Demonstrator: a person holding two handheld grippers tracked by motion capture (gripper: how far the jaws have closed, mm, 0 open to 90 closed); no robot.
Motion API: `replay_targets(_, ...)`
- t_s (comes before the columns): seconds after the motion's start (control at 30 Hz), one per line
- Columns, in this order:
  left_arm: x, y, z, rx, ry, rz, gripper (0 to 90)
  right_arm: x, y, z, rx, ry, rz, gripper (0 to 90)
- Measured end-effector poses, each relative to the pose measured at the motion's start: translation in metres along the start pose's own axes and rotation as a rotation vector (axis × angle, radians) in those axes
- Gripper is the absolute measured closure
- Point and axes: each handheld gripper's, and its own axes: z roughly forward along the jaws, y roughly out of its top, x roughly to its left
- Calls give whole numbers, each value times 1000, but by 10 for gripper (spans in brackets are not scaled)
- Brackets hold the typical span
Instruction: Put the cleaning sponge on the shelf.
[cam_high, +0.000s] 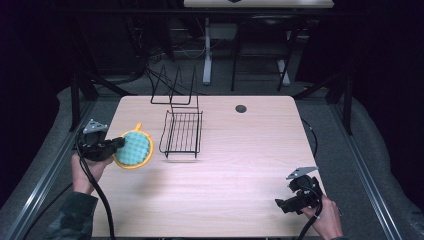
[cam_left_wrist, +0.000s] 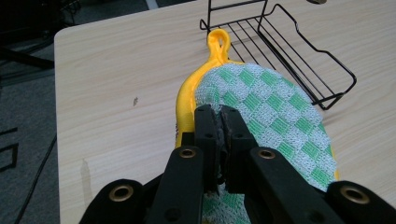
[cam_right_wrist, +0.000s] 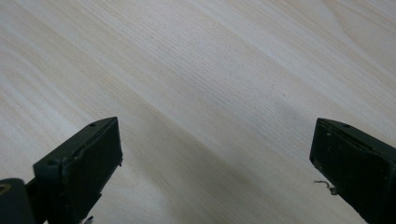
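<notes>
A round green-and-white checked pot holder (cam_high: 134, 149) with a yellow rim and a yellow loop is held at the table's left edge. My left gripper (cam_high: 119, 143) is shut on its near edge; in the left gripper view the pot holder (cam_left_wrist: 266, 112) stretches out beyond the closed jaws of that gripper (cam_left_wrist: 221, 117), tilted above the wood. A black wire rack (cam_high: 182, 133) lies just right of it, and its near corner (cam_left_wrist: 299, 51) appears past the loop. My right gripper (cam_high: 286, 205) rests open near the front right corner, jaws wide apart over bare wood (cam_right_wrist: 210, 93).
A black wire stand (cam_high: 174, 90) rises behind the rack at the table's (cam_high: 240, 170) far edge. A dark round grommet (cam_high: 241, 108) sits in the back of the tabletop. Metal frame rails and cables run around the table on the floor.
</notes>
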Motion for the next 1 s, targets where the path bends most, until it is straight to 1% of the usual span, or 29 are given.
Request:
replay_targets(0.07,0,2,2,-1,-5,-1,872,0,0,0,0,-1,0,17)
replay_targets(0.1,0,4,4,1,-9,6,873,0,0,0,-1,0,4,17)
replay_targets(0.13,-1,5,5,-4,-8,0,872,-1,0,0,-2,-1,6,17)
replay_targets(0.17,0,6,6,-3,-11,5,872,-1,0,0,0,-3,4,17)
replay_targets(0.23,0,7,8,-6,-16,-5,873,-2,0,0,0,-2,4,17)
replay_targets(0.3,0,8,8,-7,-17,-3,873,-2,-1,0,-1,1,7,17)
replay_targets(0.4,-1,11,11,-12,-22,1,873,-3,-1,1,1,1,9,17)
replay_targets(0.5,-3,14,14,-17,-29,-5,873,-2,0,1,1,1,11,17)
replay_targets(0.53,-2,15,14,-17,-30,1,873,-2,0,1,2,1,11,17)
replay_targets(0.7,-6,19,19,-21,-40,2,873,-2,0,1,5,0,11,18)
replay_targets(0.77,-8,21,21,-21,-39,11,873,-2,0,1,3,1,11,18)
replay_targets(0.9,-8,22,24,-19,-41,9,873,-3,-1,1,8,3,11,18)
replay_targets(1.0,-8,22,26,-22,-43,3,873,-3,-1,1,2,0,10,18)
